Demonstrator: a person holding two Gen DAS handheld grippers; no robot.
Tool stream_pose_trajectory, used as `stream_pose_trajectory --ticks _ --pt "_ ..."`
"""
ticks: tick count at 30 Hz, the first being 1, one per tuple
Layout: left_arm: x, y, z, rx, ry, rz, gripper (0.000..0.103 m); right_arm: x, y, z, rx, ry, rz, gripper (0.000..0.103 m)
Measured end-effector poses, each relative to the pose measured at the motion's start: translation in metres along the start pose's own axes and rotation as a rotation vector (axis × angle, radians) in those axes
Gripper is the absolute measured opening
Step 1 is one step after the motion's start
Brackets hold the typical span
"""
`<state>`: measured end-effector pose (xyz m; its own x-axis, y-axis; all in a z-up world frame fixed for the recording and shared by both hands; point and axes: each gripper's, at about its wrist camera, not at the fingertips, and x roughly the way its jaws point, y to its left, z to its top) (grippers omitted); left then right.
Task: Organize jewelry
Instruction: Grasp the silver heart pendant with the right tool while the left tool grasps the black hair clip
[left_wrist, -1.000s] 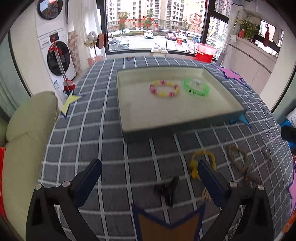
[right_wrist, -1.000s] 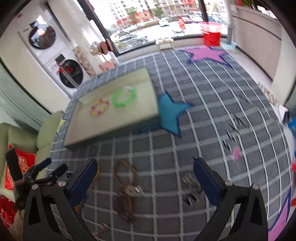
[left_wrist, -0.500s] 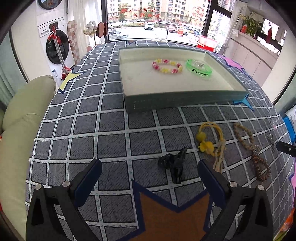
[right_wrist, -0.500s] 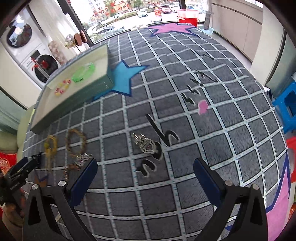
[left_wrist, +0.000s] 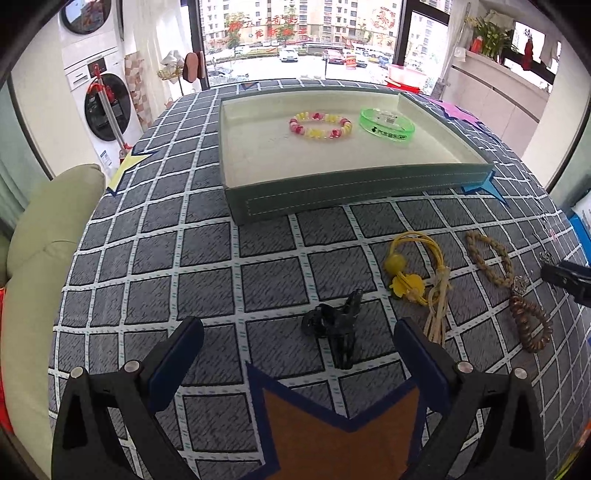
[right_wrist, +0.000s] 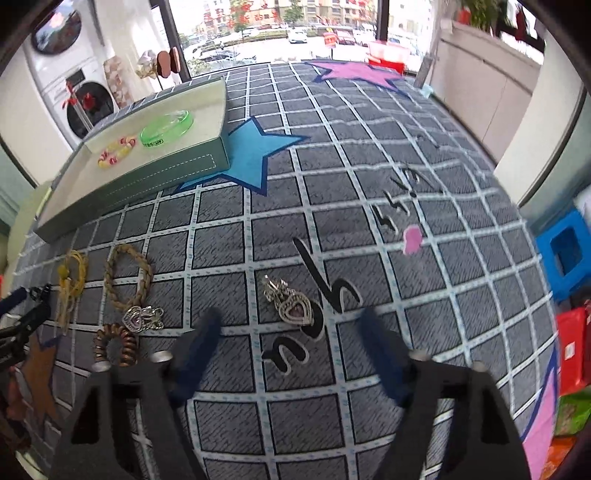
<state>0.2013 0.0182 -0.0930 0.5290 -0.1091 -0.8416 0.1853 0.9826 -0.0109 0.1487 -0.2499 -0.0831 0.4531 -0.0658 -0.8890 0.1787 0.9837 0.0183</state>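
Observation:
A green tray (left_wrist: 351, 192) holds a pink-and-yellow bead bracelet (left_wrist: 320, 126) and a green band (left_wrist: 387, 126); the tray also shows in the right wrist view (right_wrist: 147, 181). On the checked cloth lie a black hair clip (left_wrist: 334, 326), a yellow cord charm (left_wrist: 410, 273), a braided tan bracelet (left_wrist: 487, 258) and a brown coil tie (left_wrist: 530, 325). My left gripper (left_wrist: 299, 339) is open just short of the black clip. My right gripper (right_wrist: 291, 328) is open, just before a silver heart pendant (right_wrist: 290, 304). A silver crown charm (right_wrist: 142, 319) lies left of it.
A pale green sofa cushion (left_wrist: 44, 258) borders the cloth on the left. A blue stool (right_wrist: 565, 251) stands at the right. Washing machines (left_wrist: 99, 103) and a window lie beyond the far edge. Star patches dot the cloth.
Both grippers have come lower and closer to the cloth. The left one has neared the black clip; the right one has swung right and closed in on the heart pendant.

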Motion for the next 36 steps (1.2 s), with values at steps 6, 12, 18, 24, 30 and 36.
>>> stream_pose_trajectory --ticks 6,12,18,24,30,36 --pt "-0.001 -0.005 -0.001 0.027 -0.002 -0.01 0.085 0.001 0.009 0.002 -0.048 -0.006 -0.013 0.055" --pt "-0.007 -0.007 0.0 0.046 -0.019 -0.035 0.041 -0.001 0.011 0.003 -0.052 -0.009 -0.008 0.023" --pt "-0.014 -0.003 0.002 0.027 -0.031 -0.057 0.038 -0.004 0.009 0.0 -0.036 -0.018 0.017 0.02" --pt "-0.022 0.003 0.001 0.004 -0.035 -0.088 0.038 -0.019 0.004 0.0 -0.006 -0.039 0.057 0.02" --pt "-0.037 0.006 0.006 -0.012 -0.066 -0.116 0.038 -0.032 0.005 0.006 0.016 -0.061 0.107 0.02" --pt "-0.053 0.009 0.021 -0.023 -0.105 -0.137 0.038 -0.041 0.013 0.018 0.024 -0.08 0.165 0.02"
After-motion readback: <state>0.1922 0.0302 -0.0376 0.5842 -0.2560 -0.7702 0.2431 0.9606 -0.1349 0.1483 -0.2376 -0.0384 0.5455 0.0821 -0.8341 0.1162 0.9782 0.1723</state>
